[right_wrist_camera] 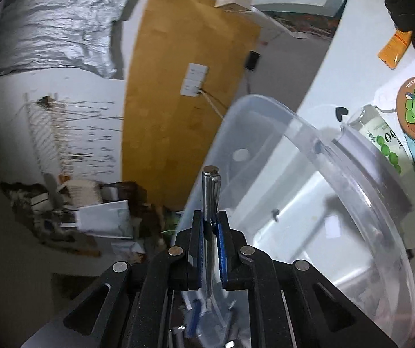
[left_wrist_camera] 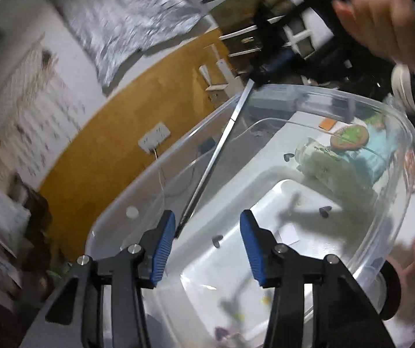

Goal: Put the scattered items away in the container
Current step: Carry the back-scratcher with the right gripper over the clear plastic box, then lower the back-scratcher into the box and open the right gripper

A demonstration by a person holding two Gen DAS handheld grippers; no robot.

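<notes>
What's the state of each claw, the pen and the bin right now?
Left claw: open, empty, above the bin.
Right claw: shut on the silver pen.
Silver pen: clamped, sticking out past the pads, over the bin's edge.
Clear plastic bin: lid off, a few small items on its floor.

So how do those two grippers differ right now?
The left gripper stands open with a wide gap between its blue pads and holds nothing; the right gripper is shut on a shiny metal pen. The left gripper points into the clear plastic container, while the right gripper sits by its rim with the pen sticking forward. Both have black arms and blue ribbed pads.
</notes>
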